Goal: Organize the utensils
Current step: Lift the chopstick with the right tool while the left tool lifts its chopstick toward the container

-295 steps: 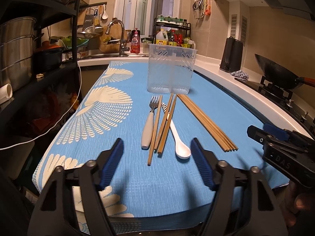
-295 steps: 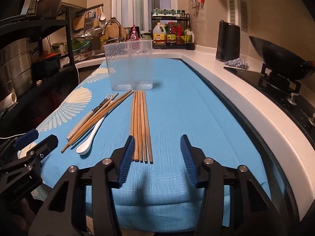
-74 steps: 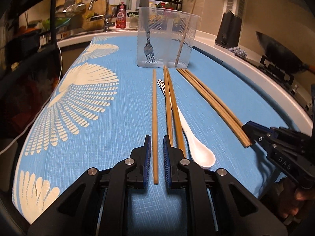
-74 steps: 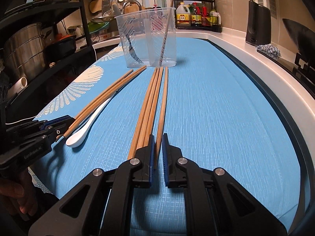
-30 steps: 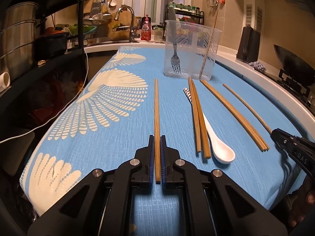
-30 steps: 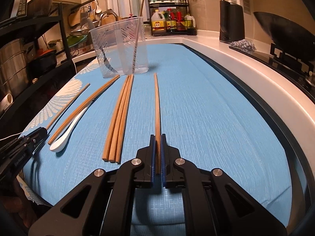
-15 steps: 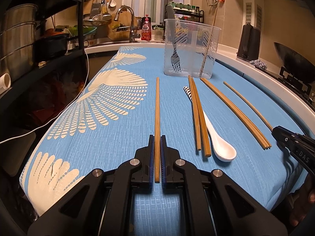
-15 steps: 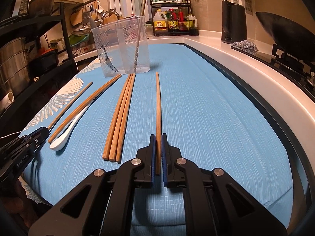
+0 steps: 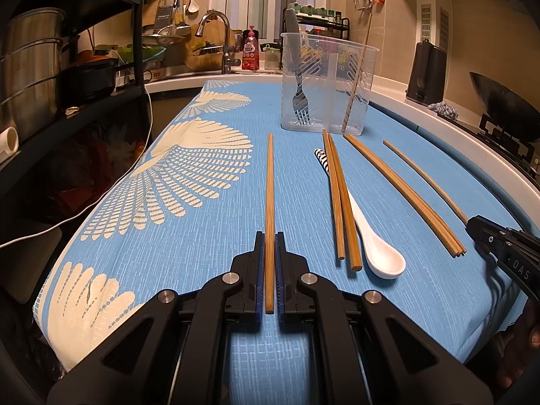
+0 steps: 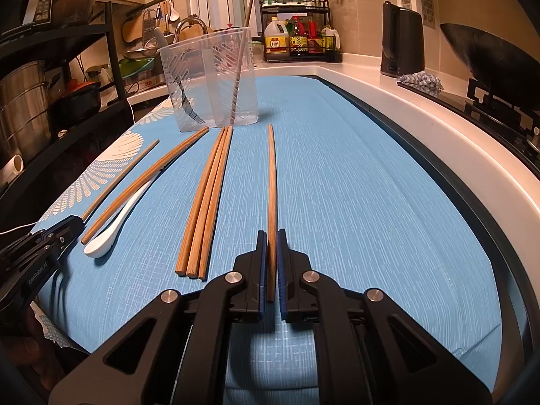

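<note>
A: Chopsticks are the item in hand. We note the left gripper [image 9: 269, 253] pressed together on one chopstick [image 9: 270, 195], near its end, the shaft running forward over the blue cloth [image 9: 209, 236]. The right gripper [image 10: 272, 253] pinches a second chopstick [image 10: 272, 185] the same way.

B: Change against a few seconds back: each gripper then straddled a stick that lay among the others, jaws a little apart. Now both sticks sit apart from their groups, clamped. Over the last second neither hand shifts.

A: We judge both picks done; the carry to the clear holder [image 9: 327, 84] at the far end of the cloth comes next.

B: Count, left wrist view. In the holder: one fork [image 9: 298, 101] in the left compartment, one chopstick [image 9: 354, 94] leaning in the right.

A: On the cloth, loose: a pair of chopsticks [image 9: 341, 209] lying over the white spoon [image 9: 378, 253], and a bundle of three [image 10: 206, 202] counted by end faces in the right wrist view.

B: So seven chopsticks, one spoon, one fork; two sticks gripped, six items still outside the holder.
</note>
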`<state>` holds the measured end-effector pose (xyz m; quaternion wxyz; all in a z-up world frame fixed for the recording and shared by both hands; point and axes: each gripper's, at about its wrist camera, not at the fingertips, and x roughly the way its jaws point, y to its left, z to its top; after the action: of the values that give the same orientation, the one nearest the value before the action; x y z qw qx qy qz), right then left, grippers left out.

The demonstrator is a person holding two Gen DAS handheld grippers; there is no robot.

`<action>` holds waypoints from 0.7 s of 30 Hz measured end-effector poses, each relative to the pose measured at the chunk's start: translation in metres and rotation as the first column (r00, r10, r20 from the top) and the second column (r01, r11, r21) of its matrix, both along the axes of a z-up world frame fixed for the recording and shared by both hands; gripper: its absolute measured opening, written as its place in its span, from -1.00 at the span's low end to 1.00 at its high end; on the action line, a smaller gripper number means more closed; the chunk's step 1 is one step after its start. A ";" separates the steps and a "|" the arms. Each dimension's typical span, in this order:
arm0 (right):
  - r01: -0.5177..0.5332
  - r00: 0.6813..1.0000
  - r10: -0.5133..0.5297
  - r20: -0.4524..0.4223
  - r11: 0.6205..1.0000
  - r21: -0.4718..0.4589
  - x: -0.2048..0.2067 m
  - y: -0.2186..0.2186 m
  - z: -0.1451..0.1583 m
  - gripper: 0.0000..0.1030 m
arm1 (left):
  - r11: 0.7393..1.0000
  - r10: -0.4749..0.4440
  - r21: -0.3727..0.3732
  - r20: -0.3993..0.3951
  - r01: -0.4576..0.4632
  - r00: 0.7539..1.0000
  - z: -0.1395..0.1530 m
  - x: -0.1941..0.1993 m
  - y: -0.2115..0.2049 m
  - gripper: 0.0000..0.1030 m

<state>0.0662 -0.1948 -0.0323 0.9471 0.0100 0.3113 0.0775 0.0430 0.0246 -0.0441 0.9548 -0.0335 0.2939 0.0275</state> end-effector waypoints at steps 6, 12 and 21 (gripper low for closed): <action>-0.010 1.000 0.010 -0.003 1.000 -0.008 0.003 0.001 0.000 -0.89 | 1.000 -0.007 0.016 0.000 0.007 1.000 0.000 0.000 -0.002 -0.88; -0.003 1.000 0.003 -0.011 1.000 0.026 -0.004 -0.004 0.008 -0.90 | 1.000 -0.020 0.023 -0.003 0.020 1.000 0.005 -0.002 -0.004 -0.89; -0.021 0.999 0.019 0.048 0.999 0.042 -0.026 -0.009 0.041 -0.90 | 0.998 -0.048 0.049 0.086 0.044 0.995 0.030 -0.018 -0.007 -0.89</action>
<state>0.0406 -0.2042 0.0088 0.9530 0.0252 0.2869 0.0939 0.0247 0.0177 -0.0136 0.9677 -0.0056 0.2519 0.0108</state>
